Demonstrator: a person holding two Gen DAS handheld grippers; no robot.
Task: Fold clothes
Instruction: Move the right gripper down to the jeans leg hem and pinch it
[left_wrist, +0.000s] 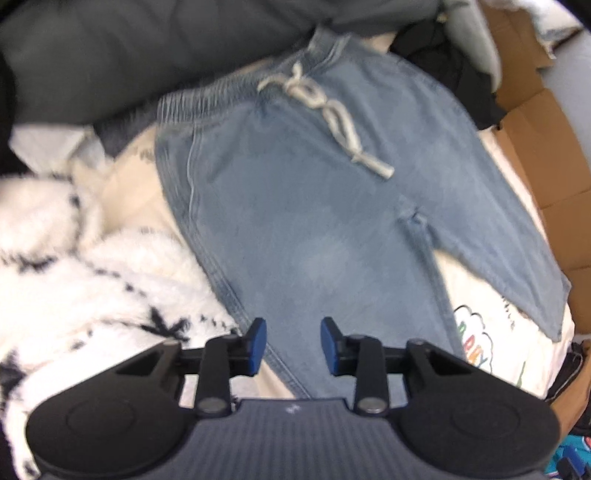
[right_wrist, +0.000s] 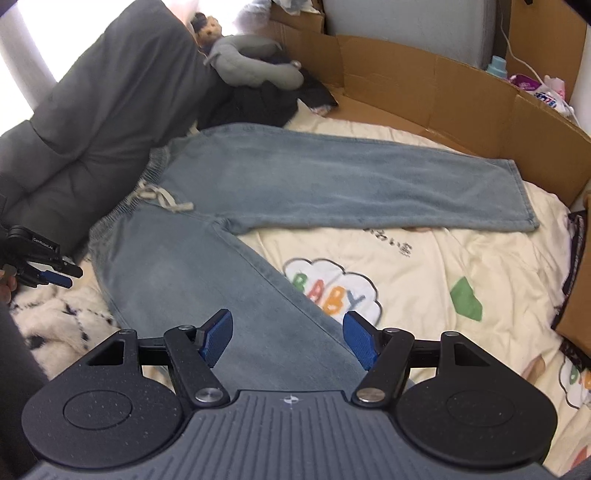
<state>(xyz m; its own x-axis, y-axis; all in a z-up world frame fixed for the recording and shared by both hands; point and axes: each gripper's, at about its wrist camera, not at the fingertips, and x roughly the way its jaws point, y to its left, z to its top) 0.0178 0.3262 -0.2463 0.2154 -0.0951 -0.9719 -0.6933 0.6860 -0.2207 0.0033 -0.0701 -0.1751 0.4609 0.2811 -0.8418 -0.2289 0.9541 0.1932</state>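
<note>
Light blue jeans (left_wrist: 295, 206) with a pale drawstring (left_wrist: 332, 110) lie spread flat on a cream quilt (left_wrist: 491, 332), legs apart. My left gripper (left_wrist: 293, 334) hovers over the lower part of one leg near its outer seam; its blue pads (left_wrist: 258, 341) stand apart with no cloth pinched between them. In the right wrist view the jeans (right_wrist: 295, 184) stretch across the quilt (right_wrist: 443, 266). My right gripper (right_wrist: 288, 330) stands wide open above the nearer leg, holding nothing. The left gripper (right_wrist: 55, 277) also shows at the far left edge there, beside the waistband.
A fluffy white throw with black marks (left_wrist: 92, 280) lies left of the jeans. Grey cushions (right_wrist: 92, 122) sit behind the waistband, with dark clothes and a grey soft toy (right_wrist: 258, 70) beyond. Cardboard walls (right_wrist: 461, 96) border the quilt at the back and right.
</note>
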